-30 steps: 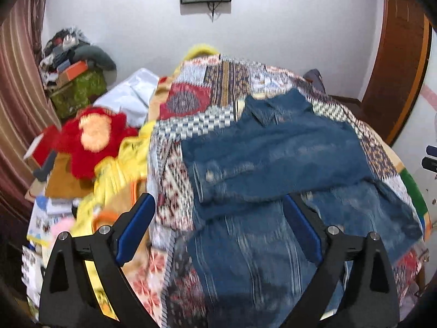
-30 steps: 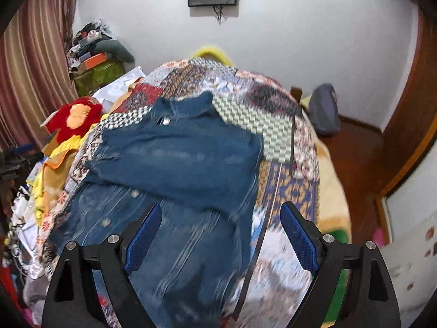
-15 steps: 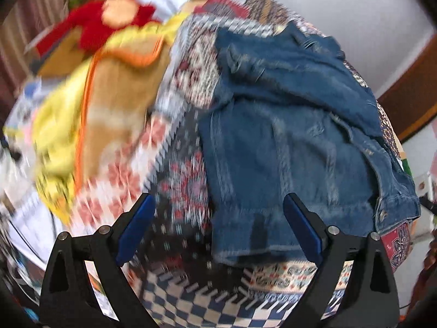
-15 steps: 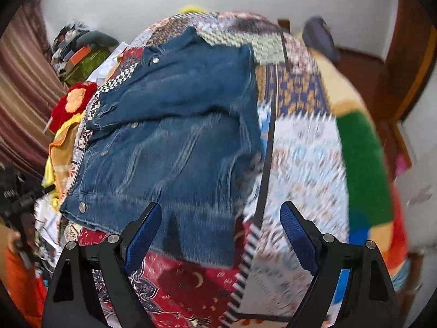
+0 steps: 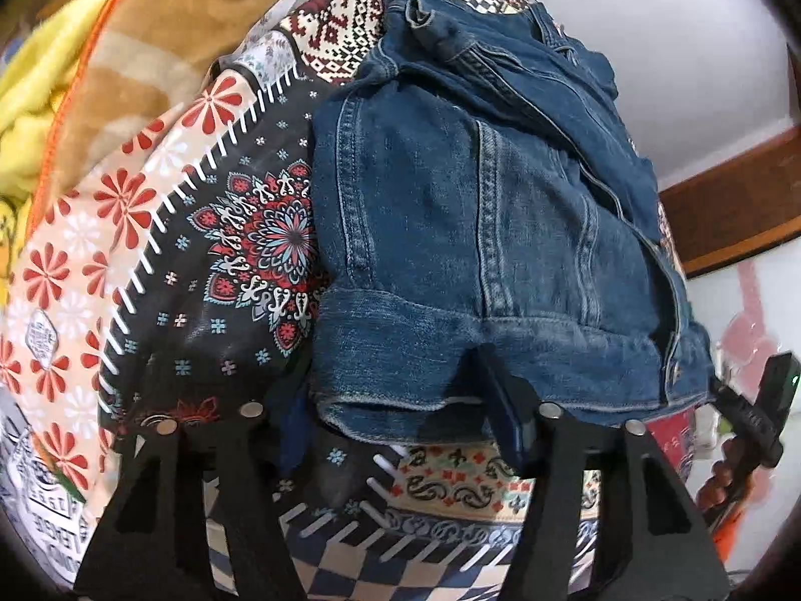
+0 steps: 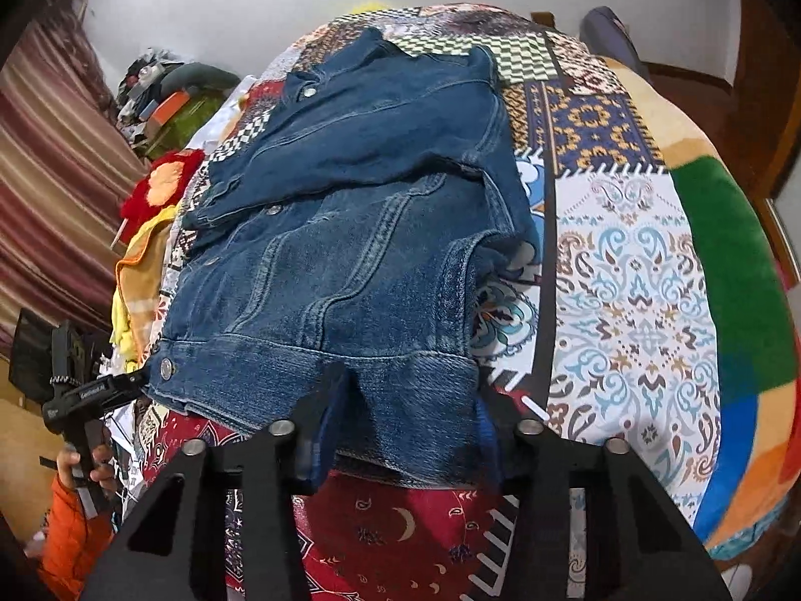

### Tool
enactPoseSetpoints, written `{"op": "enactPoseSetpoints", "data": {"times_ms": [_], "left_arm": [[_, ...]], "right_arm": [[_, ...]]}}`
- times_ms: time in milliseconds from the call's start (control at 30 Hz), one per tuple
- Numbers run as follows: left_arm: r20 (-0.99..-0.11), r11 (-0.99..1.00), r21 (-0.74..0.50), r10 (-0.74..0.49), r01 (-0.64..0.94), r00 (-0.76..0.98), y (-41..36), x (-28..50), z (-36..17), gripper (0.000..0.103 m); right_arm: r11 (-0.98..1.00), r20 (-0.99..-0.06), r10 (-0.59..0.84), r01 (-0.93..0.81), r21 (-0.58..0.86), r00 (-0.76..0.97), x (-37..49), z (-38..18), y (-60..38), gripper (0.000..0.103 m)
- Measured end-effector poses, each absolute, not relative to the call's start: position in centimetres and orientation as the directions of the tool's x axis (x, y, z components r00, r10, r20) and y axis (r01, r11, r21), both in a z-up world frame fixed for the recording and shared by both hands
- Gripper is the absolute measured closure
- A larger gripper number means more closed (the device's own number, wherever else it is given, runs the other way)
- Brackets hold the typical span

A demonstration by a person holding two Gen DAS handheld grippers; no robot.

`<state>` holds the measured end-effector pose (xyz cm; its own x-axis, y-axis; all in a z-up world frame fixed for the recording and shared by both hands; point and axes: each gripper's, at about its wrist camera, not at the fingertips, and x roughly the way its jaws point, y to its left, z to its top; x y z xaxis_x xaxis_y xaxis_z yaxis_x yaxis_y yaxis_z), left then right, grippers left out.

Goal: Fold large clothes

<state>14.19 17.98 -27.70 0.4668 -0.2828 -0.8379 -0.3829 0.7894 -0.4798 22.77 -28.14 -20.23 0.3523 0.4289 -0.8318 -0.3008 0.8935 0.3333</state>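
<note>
A blue denim jacket [image 5: 475, 200] [image 6: 360, 190] lies on a patchwork bed cover [image 5: 200, 250] [image 6: 626, 275], sleeves folded across its front and collar at the far end. My left gripper [image 5: 398, 410] is at the left part of the near hem; its jaws are closing, the hem bunched between them and dented by one finger [image 5: 500, 400]. My right gripper [image 6: 405, 415] is at the hem's right corner, jaws closing, one finger [image 6: 325, 400] creasing the band. A hand [image 6: 80, 466] in an orange sleeve holds the left gripper's handle.
A yellow and tan blanket [image 5: 125, 50] is heaped left of the jacket, with a red plush toy [image 6: 160, 185] beyond it. A striped curtain [image 6: 50, 150] and a pile of bags [image 6: 170, 95] fill the left. A wooden door [image 6: 771, 75] stands at the right.
Both grippers have come down from above the bed to the jacket's near hem. Their jaws have narrowed from wide open onto the hem band.
</note>
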Motion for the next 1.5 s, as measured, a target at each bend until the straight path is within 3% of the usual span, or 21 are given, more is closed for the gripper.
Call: {"op": "enactPoseSetpoints", "data": {"times_ms": [133,300,700,933,1100,1333,1500], "left_arm": [[-0.838,0.788,-0.465,-0.244,-0.404,0.488,18.3,14.7,-26.9,0.079],[-0.819,0.837,-0.411,-0.166,-0.36,0.549,18.1,16.1,-23.8,0.088],[-0.671,0.925,-0.302,-0.035,-0.23,0.741,17.7,22.2,-13.1,0.092],[-0.621,0.934,-0.27,0.018,-0.235,0.784,19.5,28.1,-11.0,0.092],[-0.588,0.909,-0.332,0.011,-0.253,0.808,21.9,33.3,-10.4,0.092],[-0.63,0.894,-0.312,0.059,-0.322,0.774,23.7,41.7,-12.1,0.092],[-0.735,0.886,-0.247,0.093,-0.393,0.672,24.9,46.9,-17.3,0.092]], "right_arm": [[0.88,-0.806,0.458,-0.317,0.353,0.375,23.3,-19.2,-28.4,0.082],[0.871,-0.776,0.47,-0.361,0.332,0.42,24.6,-17.0,-27.4,0.087],[0.848,-0.666,0.51,-0.45,0.282,0.544,30.4,-10.5,-24.4,0.09],[0.862,-0.611,0.494,-0.442,0.249,0.619,36.4,-7.6,-23.1,0.09],[0.883,-0.602,0.457,-0.417,0.217,0.654,41.4,-7.2,-21.8,0.09],[0.926,-0.653,0.326,-0.371,0.073,0.684,49.6,-9.8,-18.1,0.09],[0.946,-0.744,0.268,-0.314,0.082,0.613,55.9,-15.3,-17.2,0.09]]}}
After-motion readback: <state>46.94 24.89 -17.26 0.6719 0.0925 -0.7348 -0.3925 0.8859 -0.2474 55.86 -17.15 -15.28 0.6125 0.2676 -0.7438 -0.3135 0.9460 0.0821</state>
